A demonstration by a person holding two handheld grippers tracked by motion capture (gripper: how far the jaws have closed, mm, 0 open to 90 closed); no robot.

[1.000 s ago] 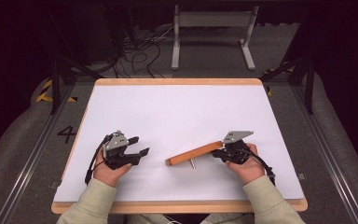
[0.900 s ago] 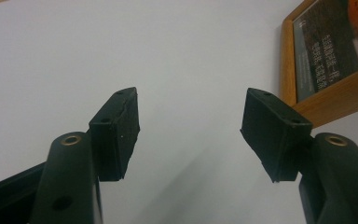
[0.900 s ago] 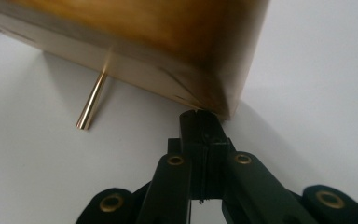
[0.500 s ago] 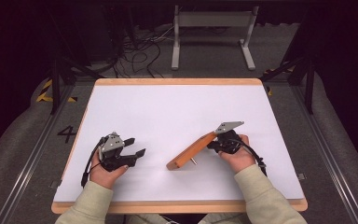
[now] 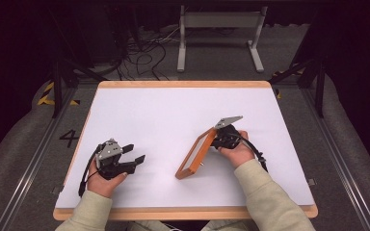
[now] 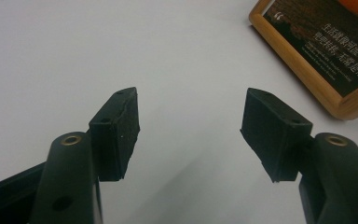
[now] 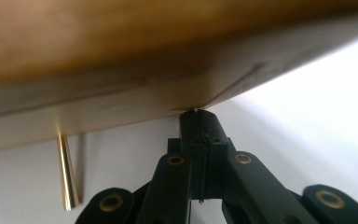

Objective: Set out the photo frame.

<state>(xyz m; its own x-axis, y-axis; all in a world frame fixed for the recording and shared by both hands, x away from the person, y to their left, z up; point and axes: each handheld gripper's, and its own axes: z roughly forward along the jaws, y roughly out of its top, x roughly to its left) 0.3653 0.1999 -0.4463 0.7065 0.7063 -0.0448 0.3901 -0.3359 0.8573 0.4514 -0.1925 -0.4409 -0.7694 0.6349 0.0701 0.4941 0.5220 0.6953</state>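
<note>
Left hand-held gripper (image 5: 134, 160) is held just above the white bench (image 5: 139, 115), left of the rectangular wooden picture frame (image 5: 196, 153), jaws apart and empty. Frame is propped on one long edge. Right hand-held gripper (image 5: 215, 140), jaws pressed together, touches its far right end.

Count: 2 grippers, 1 per hand. Left gripper (image 5: 136, 160), jaws apart w/ nothing between. Right gripper (image 5: 215, 140), jaws pressed together, tips against the frame's edge. 1 wooden picture frame (image 5: 195, 153), tilted up on its edge just left of the right gripper, well apart from the left gripper. 1 brass peg (image 7: 68, 175) sticking out of the frame's back, near the right gripper. 1 bench (image 5: 173, 113) w/ white top. 2 hands, 2 sleeves.
</note>
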